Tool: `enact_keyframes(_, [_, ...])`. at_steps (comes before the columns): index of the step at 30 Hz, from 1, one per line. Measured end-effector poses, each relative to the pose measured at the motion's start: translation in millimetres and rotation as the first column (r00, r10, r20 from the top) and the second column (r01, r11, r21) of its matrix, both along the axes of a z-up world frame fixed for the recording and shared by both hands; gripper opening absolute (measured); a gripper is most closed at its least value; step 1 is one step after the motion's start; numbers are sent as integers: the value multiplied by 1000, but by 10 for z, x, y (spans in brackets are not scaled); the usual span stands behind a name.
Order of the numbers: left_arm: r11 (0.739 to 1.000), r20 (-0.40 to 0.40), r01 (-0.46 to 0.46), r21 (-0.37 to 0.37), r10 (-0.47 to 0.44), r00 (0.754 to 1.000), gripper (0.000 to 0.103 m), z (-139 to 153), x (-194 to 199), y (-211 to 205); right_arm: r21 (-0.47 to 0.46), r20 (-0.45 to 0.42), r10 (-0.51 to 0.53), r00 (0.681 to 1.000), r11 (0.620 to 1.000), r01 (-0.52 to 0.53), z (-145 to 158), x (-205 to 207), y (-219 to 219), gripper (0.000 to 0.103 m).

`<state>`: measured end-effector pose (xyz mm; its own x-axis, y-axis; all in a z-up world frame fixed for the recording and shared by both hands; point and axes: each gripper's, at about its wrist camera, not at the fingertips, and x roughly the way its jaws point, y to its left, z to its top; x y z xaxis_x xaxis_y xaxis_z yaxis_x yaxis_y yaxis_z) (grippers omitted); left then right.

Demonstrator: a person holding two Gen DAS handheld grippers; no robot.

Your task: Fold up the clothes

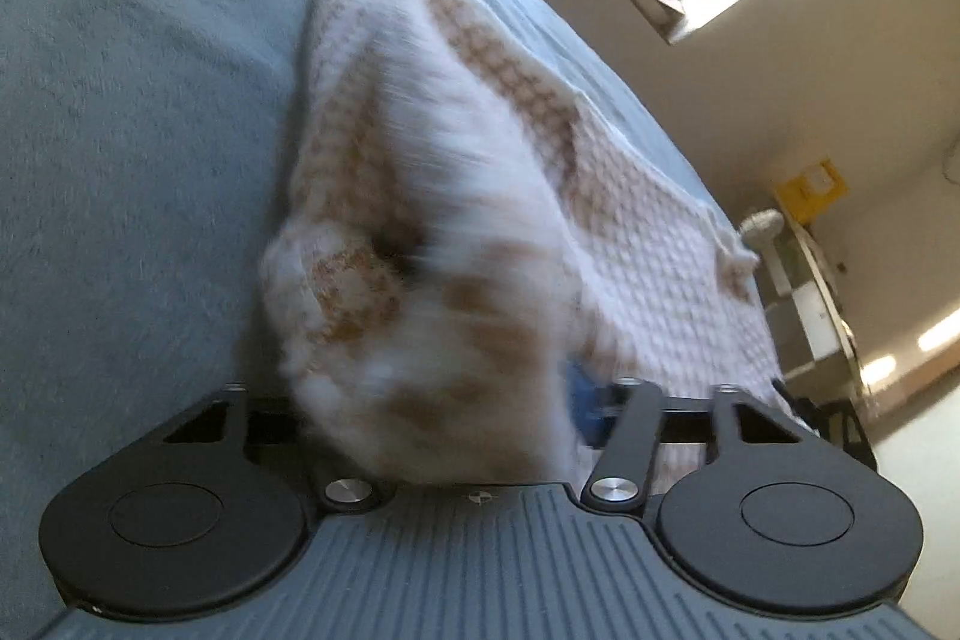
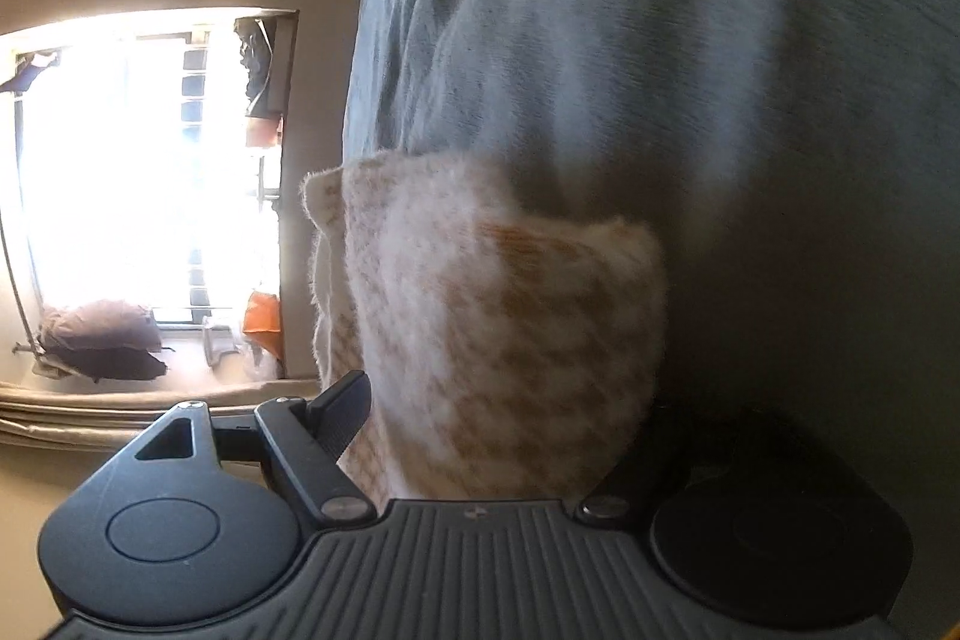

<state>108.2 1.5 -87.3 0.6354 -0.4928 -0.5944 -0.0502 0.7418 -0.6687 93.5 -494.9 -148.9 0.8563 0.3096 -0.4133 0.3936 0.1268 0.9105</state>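
A fuzzy white and tan checked knit garment (image 1: 648, 244) lies on the grey bed cover (image 1: 120, 112). Its near part is bunched, lifted and blurred, and it rises into my left gripper (image 1: 456, 400), which is shut on it; the cloth hides the fingertips. In the right wrist view another lifted fold of the same knit garment (image 2: 504, 328) fills the space between the jaws of my right gripper (image 2: 480, 430), shut on it. One dark finger (image 2: 342, 412) shows at the left of the cloth, and the other is hidden in shadow. The bed cover (image 2: 660, 40) lies behind.
A bright window (image 2: 132, 160) has a dark bundle (image 2: 102, 340) and an orange bag (image 2: 262, 322) on its sill. Past the bed's far edge stand a white shelf unit with a yellow box (image 1: 810, 187) and a beige wall. Bare bed cover stretches to the left of the garment.
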Motion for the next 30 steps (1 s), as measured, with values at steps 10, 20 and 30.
enact_keyframes(10, [997, 21, 23, 76, -25, 999, 7, 243, -42, 48, -217, -20, 71, 997, 973, -73, 329, -37, 255, 9])
enact_keyframes(20, [965, 94, 199, 174, -217, 972, 6, 661, -597, 580, -276, -30, 237, 971, 932, -235, 802, -642, 693, 9])
enact_keyframes(30, [886, -159, 444, 138, -422, 892, 9, 580, -1343, 1051, -85, -184, 480, 858, 862, -500, 574, -1645, 1064, 10])
